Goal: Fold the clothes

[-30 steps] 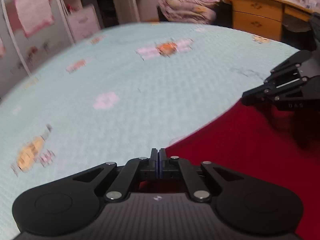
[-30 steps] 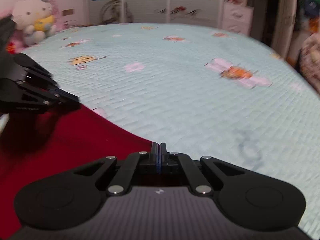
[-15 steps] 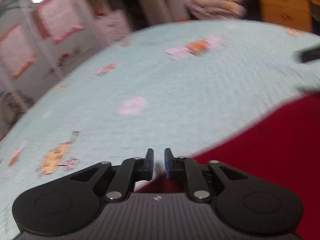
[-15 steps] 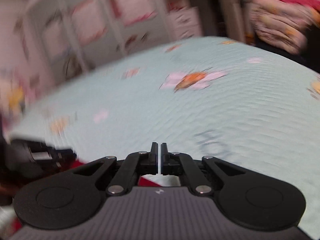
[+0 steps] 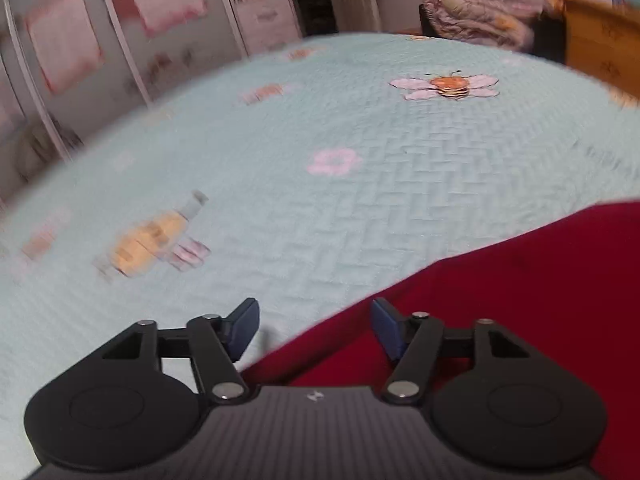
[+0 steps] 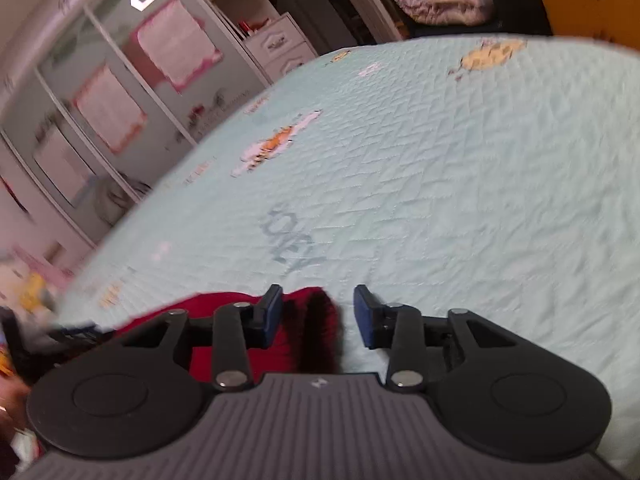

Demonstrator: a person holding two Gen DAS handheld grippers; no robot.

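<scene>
Red garment (image 5: 532, 300): It lies flat on the bed (image 5: 360, 200), on the light green quilt. Its edge runs slanted across the lower right of the left wrist view.
Left gripper (image 5: 314, 328): The jaws have just been opening and now stand spread wide. The garment's edge lies under the gap, but the pads do not press on it.
Right gripper (image 6: 316, 314): The jaws have just been opening and stand partly spread. A tip of red cloth pokes up between them, but nothing squeezes it.
Step in hand: I think this is letting go after laying a fold down.
How to do it well: Lift both grippers away gently, so the pads do not snag the cloth and pull the fold crooked.
</scene>
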